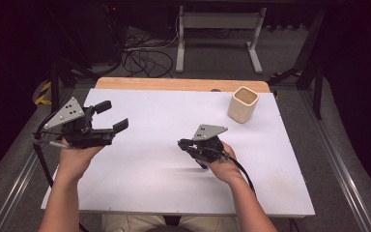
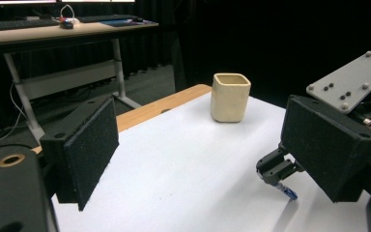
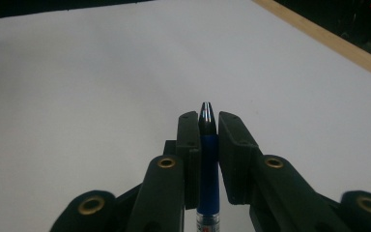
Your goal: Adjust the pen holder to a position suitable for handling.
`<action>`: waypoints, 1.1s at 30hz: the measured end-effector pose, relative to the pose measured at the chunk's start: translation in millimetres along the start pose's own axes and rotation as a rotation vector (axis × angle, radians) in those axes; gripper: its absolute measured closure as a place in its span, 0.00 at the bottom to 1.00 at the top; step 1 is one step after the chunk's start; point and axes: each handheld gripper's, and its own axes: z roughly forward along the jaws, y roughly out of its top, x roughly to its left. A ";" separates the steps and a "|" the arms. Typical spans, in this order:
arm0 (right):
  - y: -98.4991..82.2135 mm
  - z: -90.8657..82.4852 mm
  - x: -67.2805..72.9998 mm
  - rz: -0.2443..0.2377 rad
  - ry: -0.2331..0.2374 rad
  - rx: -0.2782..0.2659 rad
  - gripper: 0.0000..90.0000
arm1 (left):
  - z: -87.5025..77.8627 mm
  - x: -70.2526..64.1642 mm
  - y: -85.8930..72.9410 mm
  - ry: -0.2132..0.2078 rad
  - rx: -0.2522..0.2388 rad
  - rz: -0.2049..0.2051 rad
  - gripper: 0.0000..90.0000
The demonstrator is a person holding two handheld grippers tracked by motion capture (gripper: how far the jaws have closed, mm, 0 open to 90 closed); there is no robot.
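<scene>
pen [image 3: 207, 169]: blue barrel, dark tapered tip, clear section at its rear | clamped between the right gripper [image 3: 207, 126]'s two jaws, lying along them, tip poking just past the jaw ends | cup [image 1: 243, 104]: cream, squarish, upright, open mouth up, well apart beyond that gripper, on the white table top

Left gripper [image 1: 108, 117] agape — right gripper [image 3: 207, 126] clamped
</scene>
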 end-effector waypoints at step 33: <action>14.9 -33.0 -1.2 0.014 -0.071 -0.265 0.89 | 11.0 -7.8 -8.9 -0.015 -0.015 -0.009 0.17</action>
